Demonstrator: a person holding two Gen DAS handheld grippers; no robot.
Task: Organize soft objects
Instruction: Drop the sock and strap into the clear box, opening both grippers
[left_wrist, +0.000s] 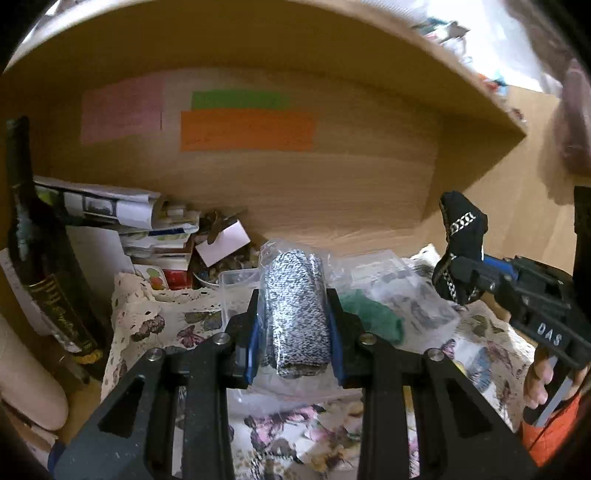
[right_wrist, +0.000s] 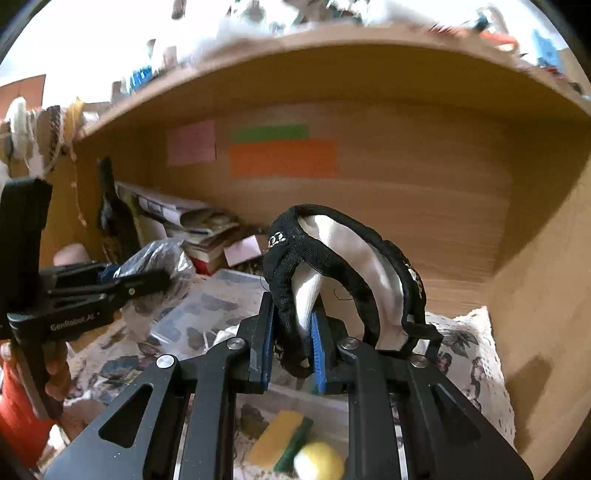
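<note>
Warm dim light — blurred, warped edges

Both cameras sit low behind their own tongs and look forward along them into the wooden alcove under a shelf, close above the counter's butterfly-print cloth (left_wrist: 491, 343).

The left wrist view faces the back panel nearly head-on — the orange paper strip (left_wrist: 247, 131) sits just left of centre — and catches the right tongs (left_wrist: 461, 273) at its right edge.

The right wrist view looks from further right, the side wall filling its right edge, and shows the left tongs (right_wrist: 159, 278) at its left. Both share the strip (right_wrist: 282, 158), the back panel and the paper stack (left_wrist: 147, 229) in the counter's far left corner.
</note>
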